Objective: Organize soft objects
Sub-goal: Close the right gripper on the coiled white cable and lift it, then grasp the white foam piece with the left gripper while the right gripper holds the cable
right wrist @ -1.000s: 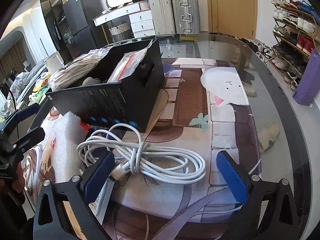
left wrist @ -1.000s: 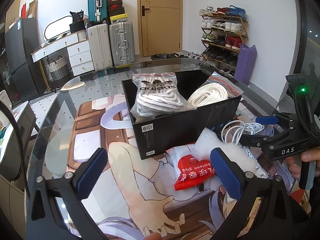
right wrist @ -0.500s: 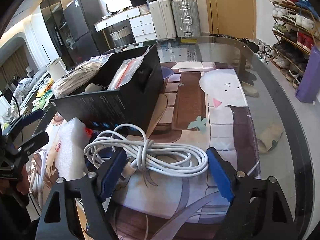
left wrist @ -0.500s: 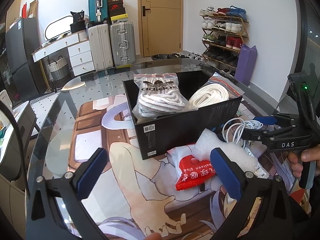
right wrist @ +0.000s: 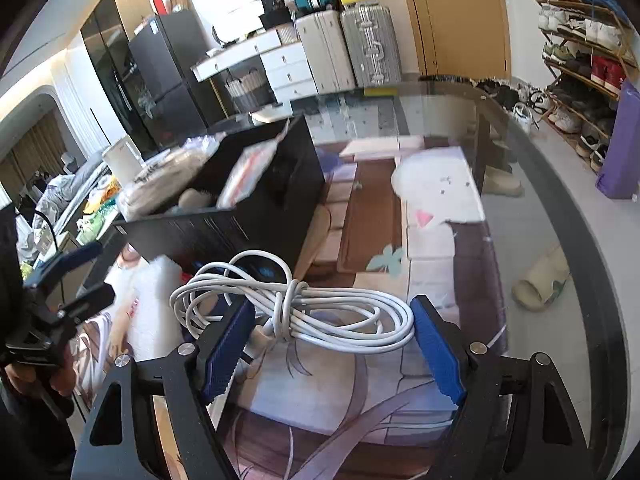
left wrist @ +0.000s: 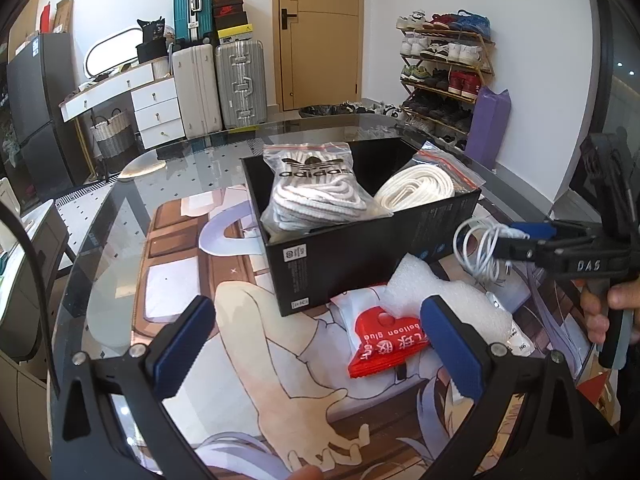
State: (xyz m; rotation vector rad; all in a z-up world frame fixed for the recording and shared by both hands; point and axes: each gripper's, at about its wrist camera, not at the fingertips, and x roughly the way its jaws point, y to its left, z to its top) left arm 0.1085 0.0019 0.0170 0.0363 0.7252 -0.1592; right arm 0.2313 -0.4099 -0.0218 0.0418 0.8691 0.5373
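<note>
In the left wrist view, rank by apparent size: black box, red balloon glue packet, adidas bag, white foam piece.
1. black box
2. adidas bag
3. white foam piece and red balloon glue packet: too alike to rank, since the left jaws cover part of each.

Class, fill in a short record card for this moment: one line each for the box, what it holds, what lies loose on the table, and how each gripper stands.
box: black box, open-topped, on the glass table
in box: adidas bag; bag of white laces
loose on table: white foam piece; red balloon glue packet, both in front of the box
cable: coiled white cable, beside the box
left gripper: jaws wide, nothing between them
right gripper: jaws have just closed in on the cable coil, pads at both its sides
</note>
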